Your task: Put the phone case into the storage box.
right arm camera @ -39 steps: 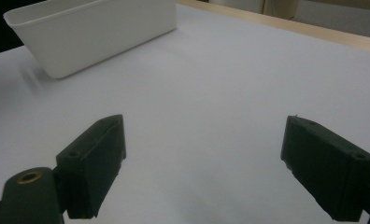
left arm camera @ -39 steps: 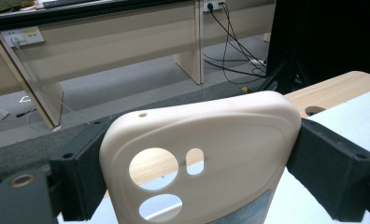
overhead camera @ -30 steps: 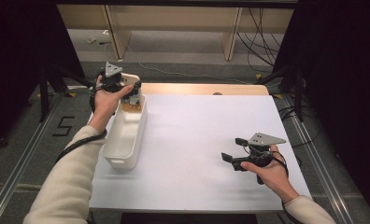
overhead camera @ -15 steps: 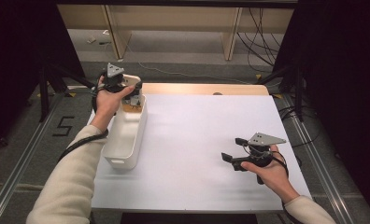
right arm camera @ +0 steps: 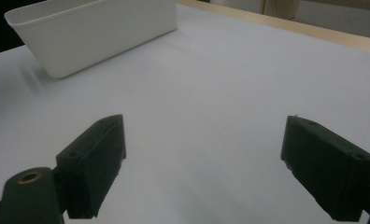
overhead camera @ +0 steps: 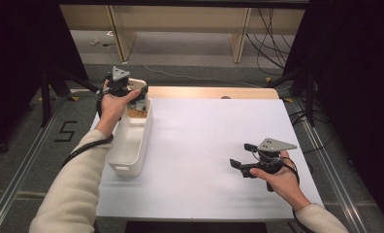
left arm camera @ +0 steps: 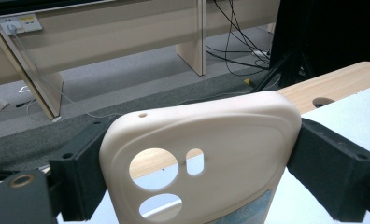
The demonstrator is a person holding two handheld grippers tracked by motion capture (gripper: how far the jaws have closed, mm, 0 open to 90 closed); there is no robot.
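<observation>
White sheet lies under right claw; wooden table edge and floor cables lie beyond left claw

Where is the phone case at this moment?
The phone case is clamped between the left gripper's jaws, above the far end of the white bin at the table's left side.

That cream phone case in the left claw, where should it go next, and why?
Probably a short lowering into the white bin. The left gripper clamps the phone case by its sides, held over the bin's far end in the high view. The right gripper is open above the bare white table.
</observation>
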